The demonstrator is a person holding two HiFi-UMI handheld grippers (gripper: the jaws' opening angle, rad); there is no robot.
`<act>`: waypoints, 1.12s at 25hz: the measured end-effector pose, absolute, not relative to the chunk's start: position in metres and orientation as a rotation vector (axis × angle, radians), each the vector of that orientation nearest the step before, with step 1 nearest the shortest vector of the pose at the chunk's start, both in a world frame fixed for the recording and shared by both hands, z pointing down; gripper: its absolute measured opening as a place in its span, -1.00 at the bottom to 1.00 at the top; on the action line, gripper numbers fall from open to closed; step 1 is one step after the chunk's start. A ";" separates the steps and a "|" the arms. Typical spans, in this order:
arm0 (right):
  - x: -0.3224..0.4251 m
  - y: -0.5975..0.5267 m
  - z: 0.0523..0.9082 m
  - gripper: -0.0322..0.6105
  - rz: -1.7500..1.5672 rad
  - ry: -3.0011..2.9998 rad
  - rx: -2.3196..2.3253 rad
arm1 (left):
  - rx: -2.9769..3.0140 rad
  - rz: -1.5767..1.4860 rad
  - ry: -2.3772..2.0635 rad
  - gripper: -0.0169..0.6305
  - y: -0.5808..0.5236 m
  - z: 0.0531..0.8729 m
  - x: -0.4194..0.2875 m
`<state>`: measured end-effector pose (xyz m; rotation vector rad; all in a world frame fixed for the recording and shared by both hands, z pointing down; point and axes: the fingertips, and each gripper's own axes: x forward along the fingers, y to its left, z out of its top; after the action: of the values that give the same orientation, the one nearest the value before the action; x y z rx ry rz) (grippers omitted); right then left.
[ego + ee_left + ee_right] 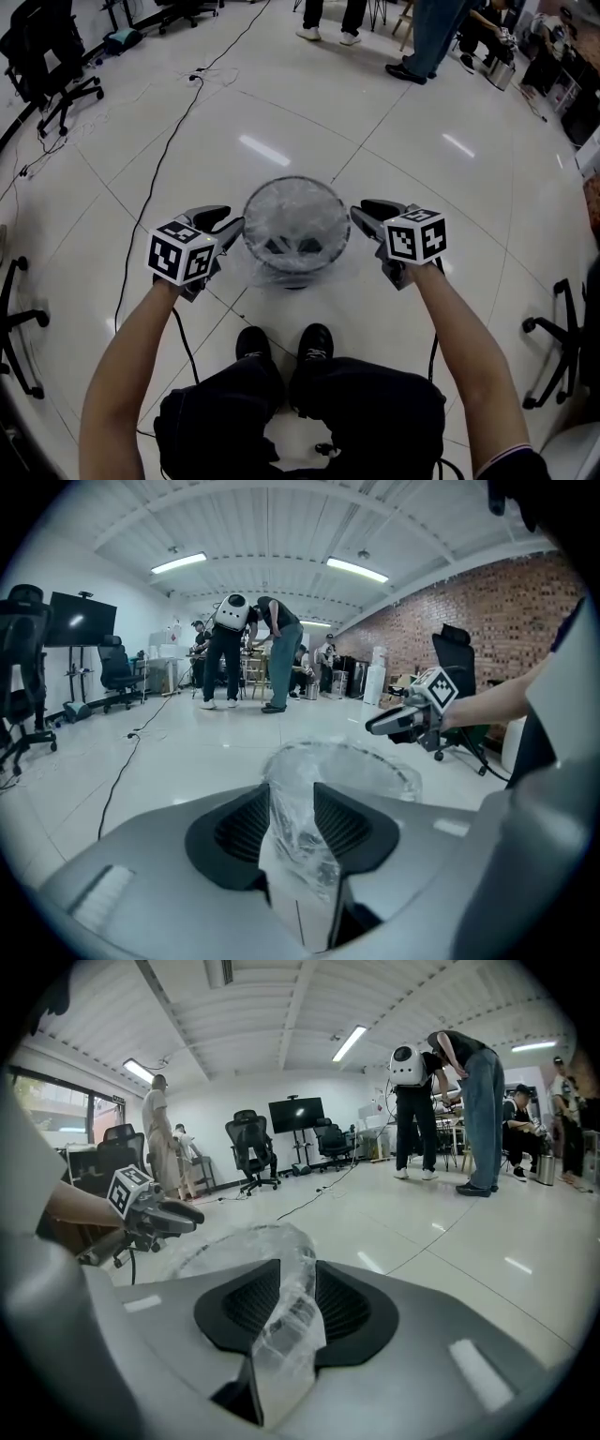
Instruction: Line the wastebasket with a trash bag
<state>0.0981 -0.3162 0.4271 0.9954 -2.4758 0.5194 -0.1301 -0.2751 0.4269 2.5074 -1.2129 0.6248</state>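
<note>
- Clear plastic trash bag (295, 246) sits in the round wastebasket with a dark rim (296, 180), which stands on the pale tiled floor (281, 112) just ahead of my feet.
- The basket's mouth lies inward of both sets of fingers: to the right of the left gripper (228, 222) and to the left of the right gripper (366, 214).
- Each gripper stands just beside the rim, on opposite sides, so neither hand is nearer than the other.
- The bag's open edge runs across from one gripper to the other. I judge the coming move to be drawing that edge outward and down over the rim on each side.
- In the left gripper view the jaws stand a little apart, and a bunched strip of film is pinched between the ribbed black pads (244, 827).
- The right gripper view shows the same: a narrow gap filled by a crumpled fold of the bag, with the pads (248, 1302) pressing on it.
</note>
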 end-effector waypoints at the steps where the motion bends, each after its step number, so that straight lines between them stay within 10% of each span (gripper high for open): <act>1: 0.098 -0.321 0.428 -0.53 0.521 -2.473 0.996 | 2.503 0.624 -1.214 -0.50 -0.280 0.427 -0.131; 16: 0.075 -0.361 0.453 -0.49 0.565 -2.456 0.824 | 2.428 0.704 -1.150 -0.51 -0.335 0.462 -0.120; 20: 0.068 -0.364 0.465 -0.89 0.550 -2.430 0.723 | 2.424 0.710 -1.124 -0.74 -0.342 0.468 -0.119; 28: 0.074 -0.388 0.465 -0.89 0.555 -2.459 0.767 | 2.446 0.663 -1.171 -0.91 -0.361 0.461 -0.118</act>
<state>0.0735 -0.3882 0.4647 0.7667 -2.4594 0.5548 -0.1183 -0.3615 0.4609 2.4460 -1.1708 0.6629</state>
